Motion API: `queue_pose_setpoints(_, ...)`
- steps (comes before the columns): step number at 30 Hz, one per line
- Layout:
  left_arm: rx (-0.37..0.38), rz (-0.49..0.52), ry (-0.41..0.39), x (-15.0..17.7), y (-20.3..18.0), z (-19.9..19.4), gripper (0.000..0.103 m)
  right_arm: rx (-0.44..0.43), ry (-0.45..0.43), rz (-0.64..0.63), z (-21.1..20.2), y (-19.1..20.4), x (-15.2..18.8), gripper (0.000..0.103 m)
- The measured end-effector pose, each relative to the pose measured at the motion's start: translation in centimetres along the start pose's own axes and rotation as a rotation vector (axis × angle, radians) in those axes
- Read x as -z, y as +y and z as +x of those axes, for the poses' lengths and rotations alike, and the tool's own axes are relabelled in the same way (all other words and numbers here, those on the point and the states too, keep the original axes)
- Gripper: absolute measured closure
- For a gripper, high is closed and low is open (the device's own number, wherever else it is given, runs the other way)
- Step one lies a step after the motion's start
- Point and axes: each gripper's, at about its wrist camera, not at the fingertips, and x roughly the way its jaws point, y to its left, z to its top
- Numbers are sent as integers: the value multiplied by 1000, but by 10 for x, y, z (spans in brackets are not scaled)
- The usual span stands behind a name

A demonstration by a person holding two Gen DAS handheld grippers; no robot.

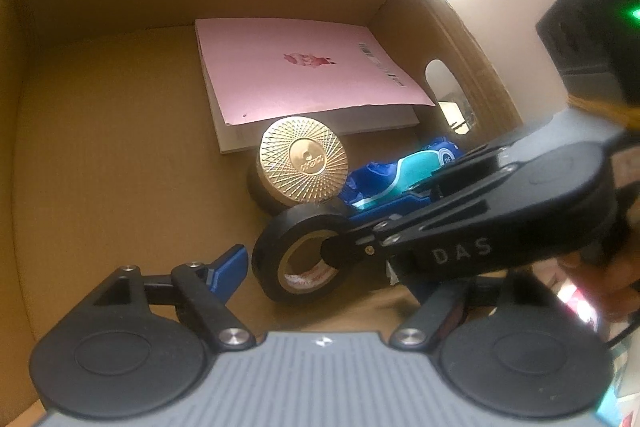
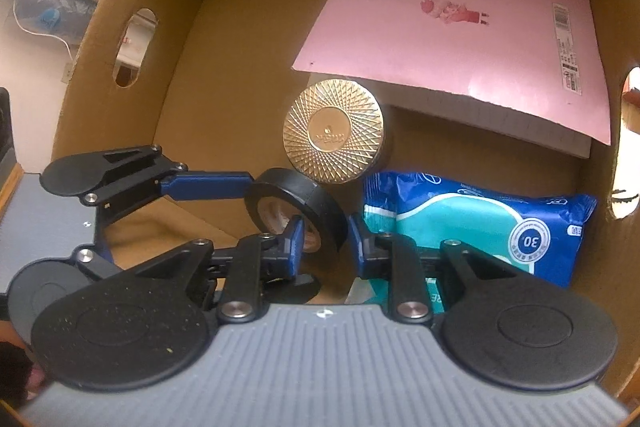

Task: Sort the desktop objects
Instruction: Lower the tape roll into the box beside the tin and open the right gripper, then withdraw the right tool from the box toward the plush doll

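Inside one brown cardboard box (image 2: 192, 75) lie one pink-covered notebook (image 2: 452, 39), one gold-lidded round jar (image 2: 334, 137), one blue wipes packet (image 2: 476, 227) and one black tape roll (image 2: 298, 207), pinched through its ring wall by the right gripper (image 2: 324, 235), while the left gripper (image 1: 320, 267) stands spread around it.

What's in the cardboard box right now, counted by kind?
Pink notebook: 1
Gold-lidded round jar: 1
Black tape roll: 1
Blue wet-wipes pack: 1
Total: 4
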Motion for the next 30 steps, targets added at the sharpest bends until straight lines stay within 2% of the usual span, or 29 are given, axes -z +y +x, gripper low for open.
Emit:
queue_pose_setpoints(3, 1, 6, 10, -1, -1, 1, 20, -1, 11, -3, 2, 1, -1, 80)
queue_pose_setpoints(7, 10, -3, 24, -1, -1, 0, 18, 22, 51, -17, 11, 4, -5, 85)
queue_pose_setpoints(13, 14, -9, 41, -1, 0, -4, 18, 23, 124, -30, 12, 10, -12, 84)
queue_pose_setpoints(18, 18, -3, 16, 0, -1, -16, 13, 18, 151, -34, 0, 9, -17, 84)
queue_pose_setpoints(21, 17, -4, -1, 0, -1, -25, 13, 13, 116, -30, -16, 10, -18, 82)
queue_pose_setpoints(23, 17, -11, -14, -1, -1, -30, 13, 9, 84, -19, -27, 9, -18, 77)
queue_pose_setpoints(30, 5, -29, -91, 4, -9, -57, 13, -2, -33, -5, -55, 0, -8, 75)
